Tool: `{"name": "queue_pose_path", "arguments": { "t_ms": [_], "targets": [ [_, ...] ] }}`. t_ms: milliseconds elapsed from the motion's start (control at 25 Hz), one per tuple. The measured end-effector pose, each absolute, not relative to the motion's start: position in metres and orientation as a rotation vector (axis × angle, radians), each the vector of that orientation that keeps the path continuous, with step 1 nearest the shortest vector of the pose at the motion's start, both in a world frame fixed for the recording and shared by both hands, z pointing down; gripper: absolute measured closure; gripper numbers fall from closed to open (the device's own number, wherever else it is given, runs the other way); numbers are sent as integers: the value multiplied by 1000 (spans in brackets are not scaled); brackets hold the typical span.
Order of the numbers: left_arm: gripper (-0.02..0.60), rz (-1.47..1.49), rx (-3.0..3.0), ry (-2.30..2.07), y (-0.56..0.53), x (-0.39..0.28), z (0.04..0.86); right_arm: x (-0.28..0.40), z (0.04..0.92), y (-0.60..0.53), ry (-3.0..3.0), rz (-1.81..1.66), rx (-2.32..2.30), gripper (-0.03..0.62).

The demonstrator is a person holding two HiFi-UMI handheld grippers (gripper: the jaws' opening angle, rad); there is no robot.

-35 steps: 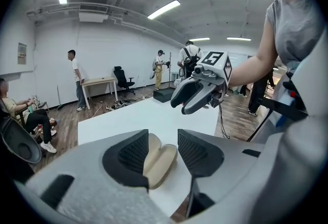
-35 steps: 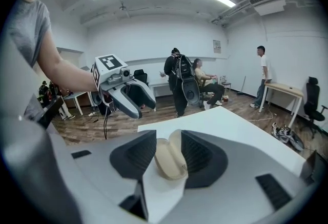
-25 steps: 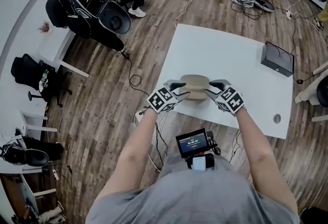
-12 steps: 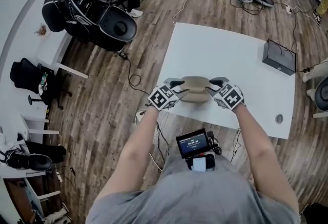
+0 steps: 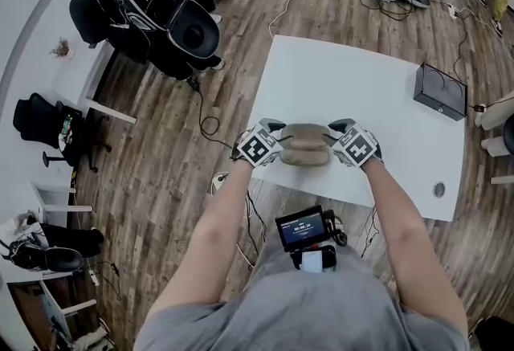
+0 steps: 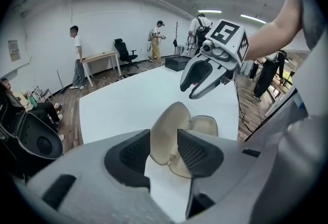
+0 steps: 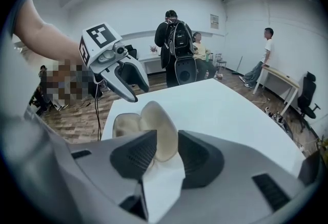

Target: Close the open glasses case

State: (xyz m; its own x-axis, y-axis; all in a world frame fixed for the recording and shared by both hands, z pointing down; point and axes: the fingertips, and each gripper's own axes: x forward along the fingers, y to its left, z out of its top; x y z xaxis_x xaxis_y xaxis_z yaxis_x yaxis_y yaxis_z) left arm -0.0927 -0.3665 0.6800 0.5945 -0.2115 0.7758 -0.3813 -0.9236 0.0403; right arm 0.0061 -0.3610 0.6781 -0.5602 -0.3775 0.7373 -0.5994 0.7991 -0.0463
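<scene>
A beige glasses case (image 5: 305,144) lies near the front edge of the white table (image 5: 353,84), its lid folded partly over its base. My left gripper (image 5: 279,140) holds the case's left end and my right gripper (image 5: 329,139) holds its right end. In the left gripper view the raised lid (image 6: 171,128) stands between the narrowed jaws of the left gripper (image 6: 163,152), and the right gripper (image 6: 204,78) hangs beyond. In the right gripper view the lid (image 7: 160,128) sits pinched between the jaws of the right gripper (image 7: 164,152), with the left gripper (image 7: 125,78) opposite.
A black box (image 5: 440,91) stands at the table's far right. A small round hole (image 5: 438,189) is near the front right corner. Cables (image 5: 209,126) trail on the wood floor to the left. People and chairs (image 5: 152,8) are at the far left.
Both grippers have drawn in on the case's ends, and the lid has come down closer over the base.
</scene>
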Motion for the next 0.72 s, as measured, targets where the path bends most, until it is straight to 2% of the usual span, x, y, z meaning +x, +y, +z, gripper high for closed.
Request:
{"name": "queue_pose_path", "arguments": {
  "t_ms": [280, 440, 720],
  "targets": [
    [420, 1284, 2619, -531, -383, -99, 696, 4, 687, -367, -2191, 348, 691, 468],
    [454, 1332, 2588, -521, -385, -99, 704, 4, 692, -373, -2149, 306, 674, 479],
    [471, 1406, 2564, -506, -391, -98, 718, -2, 702, -377, -2101, 295, 647, 490]
  ]
}}
